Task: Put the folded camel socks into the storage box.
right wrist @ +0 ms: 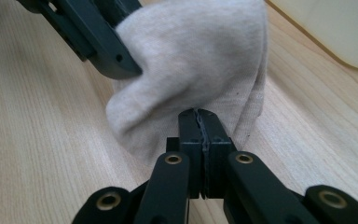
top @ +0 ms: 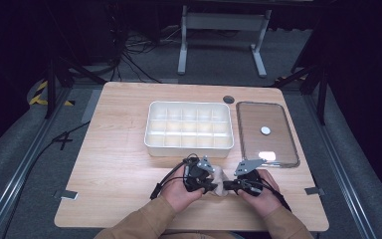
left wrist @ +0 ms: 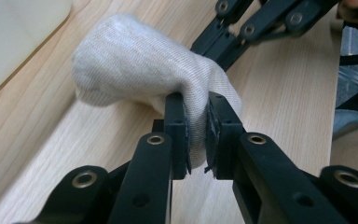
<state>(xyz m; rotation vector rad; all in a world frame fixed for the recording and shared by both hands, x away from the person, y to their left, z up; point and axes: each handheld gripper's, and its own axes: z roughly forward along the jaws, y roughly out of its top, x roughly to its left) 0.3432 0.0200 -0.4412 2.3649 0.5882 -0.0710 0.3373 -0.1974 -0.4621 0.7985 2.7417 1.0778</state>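
Two grippers clamp one beige sock above the desk's near edge.

Left gripper (left wrist: 196, 135) pinches a thick fold of the sock (top: 221, 180); right gripper (right wrist: 199, 140) is closed tight on a thin edge. The sock hangs bunched between them, in front of the empty divided tray (top: 189, 147). Judged status: grasp established; folding and stowing in a compartment remain outstanding.

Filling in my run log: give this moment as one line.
left gripper: shut on sock | right gripper: shut on sock | sock: between grippers, near divided box
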